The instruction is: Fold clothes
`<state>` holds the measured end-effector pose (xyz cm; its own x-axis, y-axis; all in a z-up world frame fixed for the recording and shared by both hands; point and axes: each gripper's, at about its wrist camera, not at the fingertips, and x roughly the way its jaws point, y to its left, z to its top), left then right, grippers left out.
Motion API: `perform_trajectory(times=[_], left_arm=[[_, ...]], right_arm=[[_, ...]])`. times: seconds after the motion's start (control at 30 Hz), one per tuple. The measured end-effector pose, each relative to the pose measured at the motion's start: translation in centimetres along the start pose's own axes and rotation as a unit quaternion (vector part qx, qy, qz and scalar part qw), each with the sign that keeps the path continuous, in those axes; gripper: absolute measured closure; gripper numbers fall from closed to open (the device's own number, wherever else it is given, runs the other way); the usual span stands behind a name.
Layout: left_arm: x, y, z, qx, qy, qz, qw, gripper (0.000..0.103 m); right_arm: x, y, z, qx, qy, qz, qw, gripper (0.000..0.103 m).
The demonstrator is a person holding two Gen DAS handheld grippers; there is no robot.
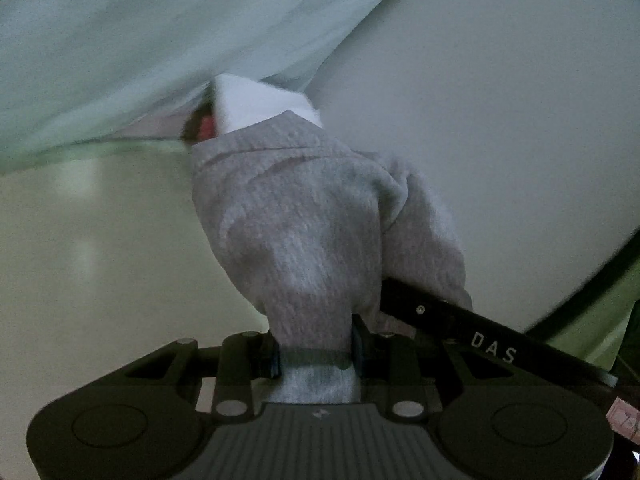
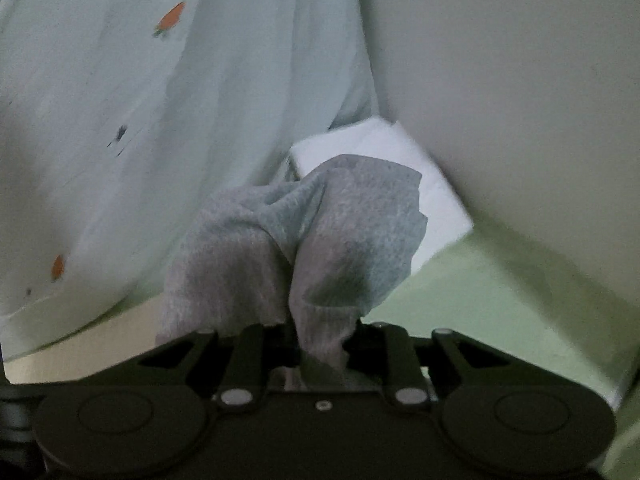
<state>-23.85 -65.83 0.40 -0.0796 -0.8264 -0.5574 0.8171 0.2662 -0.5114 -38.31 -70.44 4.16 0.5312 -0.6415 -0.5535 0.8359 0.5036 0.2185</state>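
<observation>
Left wrist: left tongs (image 1: 316, 354) and right tongs (image 2: 308, 354) each pinch the grey garment (image 1: 320, 216).

You've got a pale mint sheet (image 2: 200, 100) with little orange carrot prints (image 2: 170, 20) hanging on the left, a white folded block (image 2: 436, 196) beside it, and a light green bed (image 2: 480, 300) underneath.

Both wrist views are looking dim and grainy, with a greenish cast. Motion blur is smearing the pale printed sheet (image 2: 180, 120) and the white block (image 2: 400, 168). Fisheye curvature is bending straight edges, and black corners are framing each picture. The dark gripper bodies at the bottom are sitting in deep shade.
</observation>
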Motion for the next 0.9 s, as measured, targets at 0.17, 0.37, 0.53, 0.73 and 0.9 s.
perform_trajectory(times=[0.17,0.37,0.53,0.73,0.9], left_arm=[[5.4,-2.2,5.2,0.008,-0.029,-0.001,0.9995,0.070],[10.7,-3.7,12.2,0.020,-0.064,0.008,0.9977,0.070],[14.6,-3.0,17.5,0.018,-0.085,0.014,0.9962,0.070],[21.2,0.2,21.7,0.020,-0.059,0.053,0.9966,0.060],[24.3,5.7,21.0,0.001,-0.011,0.145,0.9893,0.042]], right_arm=[[4.4,-4.0,6.2,-0.026,-0.028,-0.001,0.999,0.082],[9.4,-6.3,13.7,-0.065,-0.052,0.003,0.997,0.083],[13.9,-6.6,18.7,-0.085,-0.072,0.004,0.994,0.083],[20.2,-8.0,21.3,-0.070,-0.071,-0.017,0.995,0.071],[24.7,-11.0,20.0,-0.017,-0.047,-0.063,0.997,0.044]])
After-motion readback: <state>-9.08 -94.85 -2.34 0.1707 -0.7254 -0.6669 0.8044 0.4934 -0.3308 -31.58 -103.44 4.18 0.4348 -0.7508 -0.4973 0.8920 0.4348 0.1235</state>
